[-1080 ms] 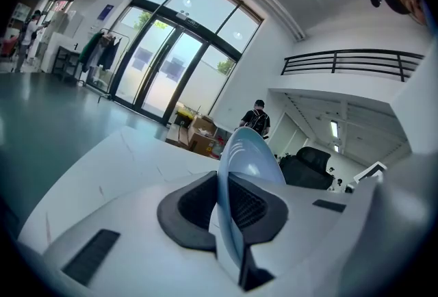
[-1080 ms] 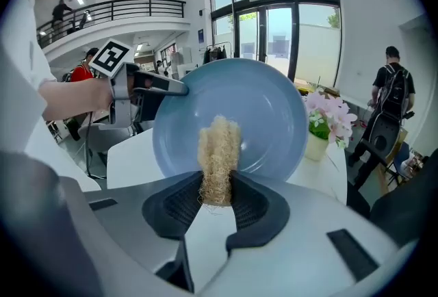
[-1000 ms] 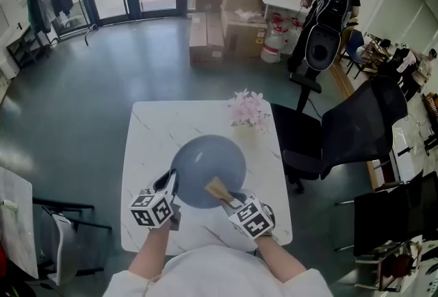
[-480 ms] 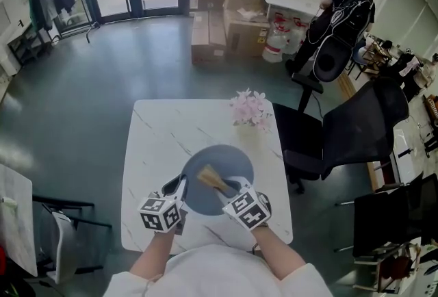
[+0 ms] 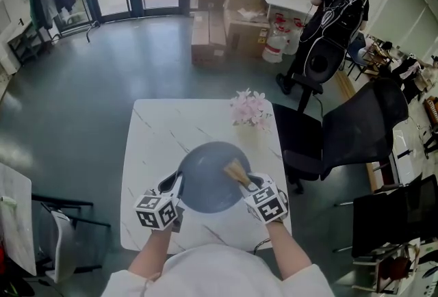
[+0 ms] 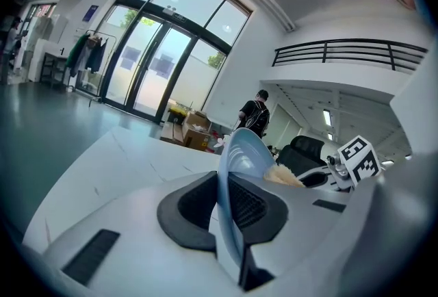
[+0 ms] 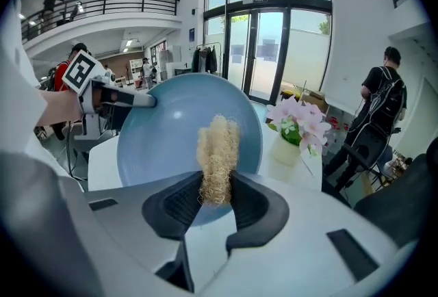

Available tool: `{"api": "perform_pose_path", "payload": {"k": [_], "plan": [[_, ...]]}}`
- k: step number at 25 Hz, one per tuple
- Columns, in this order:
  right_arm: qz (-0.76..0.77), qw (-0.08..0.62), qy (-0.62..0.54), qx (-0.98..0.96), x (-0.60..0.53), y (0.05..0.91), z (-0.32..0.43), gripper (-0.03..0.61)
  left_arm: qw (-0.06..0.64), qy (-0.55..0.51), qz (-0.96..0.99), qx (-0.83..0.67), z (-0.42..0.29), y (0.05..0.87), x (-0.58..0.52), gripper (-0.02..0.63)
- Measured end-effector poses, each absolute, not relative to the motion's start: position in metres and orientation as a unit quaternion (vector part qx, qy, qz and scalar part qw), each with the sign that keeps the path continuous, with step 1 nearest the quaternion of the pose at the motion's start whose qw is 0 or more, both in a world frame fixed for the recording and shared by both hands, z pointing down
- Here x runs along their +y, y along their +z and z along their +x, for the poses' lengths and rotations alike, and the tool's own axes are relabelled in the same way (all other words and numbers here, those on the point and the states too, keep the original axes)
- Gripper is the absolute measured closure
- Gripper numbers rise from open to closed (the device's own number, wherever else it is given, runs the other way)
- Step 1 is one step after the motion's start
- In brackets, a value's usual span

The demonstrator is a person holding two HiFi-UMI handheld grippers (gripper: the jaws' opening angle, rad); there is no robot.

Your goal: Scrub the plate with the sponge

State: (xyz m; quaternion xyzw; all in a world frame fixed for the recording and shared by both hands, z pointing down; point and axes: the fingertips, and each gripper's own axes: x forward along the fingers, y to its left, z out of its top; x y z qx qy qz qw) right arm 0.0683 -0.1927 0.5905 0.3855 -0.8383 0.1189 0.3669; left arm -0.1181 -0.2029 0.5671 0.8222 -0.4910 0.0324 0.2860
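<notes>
A round blue-grey plate [image 5: 211, 178] is tilted above the white marble table [image 5: 157, 131]. My left gripper [image 5: 174, 187] is shut on the plate's left rim; in the left gripper view the plate [image 6: 239, 159] stands edge-on between the pads. My right gripper [image 5: 248, 181] is shut on a tan fibrous sponge [image 5: 235, 170], which lies against the plate's right side. In the right gripper view the sponge [image 7: 218, 160] sticks up between the jaws in front of the plate [image 7: 174, 128], and the left gripper [image 7: 147, 101] shows at the plate's far edge.
A pot of pink flowers [image 5: 249, 109] stands at the table's far right corner. Black office chairs [image 5: 349, 128] crowd the right side. A person [image 5: 337, 5] stands near cardboard boxes [image 5: 219, 25] at the back. A chair [image 5: 58, 234] sits left of the table.
The right gripper has carried the sponge from the plate's middle to its right side. The plate has shifted slightly in the left gripper's hold. The person at the back has moved.
</notes>
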Motion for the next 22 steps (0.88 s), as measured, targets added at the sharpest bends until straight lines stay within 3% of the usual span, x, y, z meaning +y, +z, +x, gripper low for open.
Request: {"api": "perform_pose_path", "payload": {"k": [9,16,22], "plan": [[0.263,0.422,0.162,-0.853,-0.125,0.632,0.022,0.457,0.279,0.032,0.818,-0.503,-0.128,0.564,-0.209,0.569],[0.187,0.396,0.163,-0.884,-0.108,0.626,-0.034,0.457,0.278,0.055,0.825,-0.488,-0.115,0.572,-0.199,0.569],[0.213,0.38,0.131,-0.89,-0.137,0.606,-0.035,0.457,0.286,0.07,0.833,-0.468,-0.1,0.585,-0.185,0.569]]}}
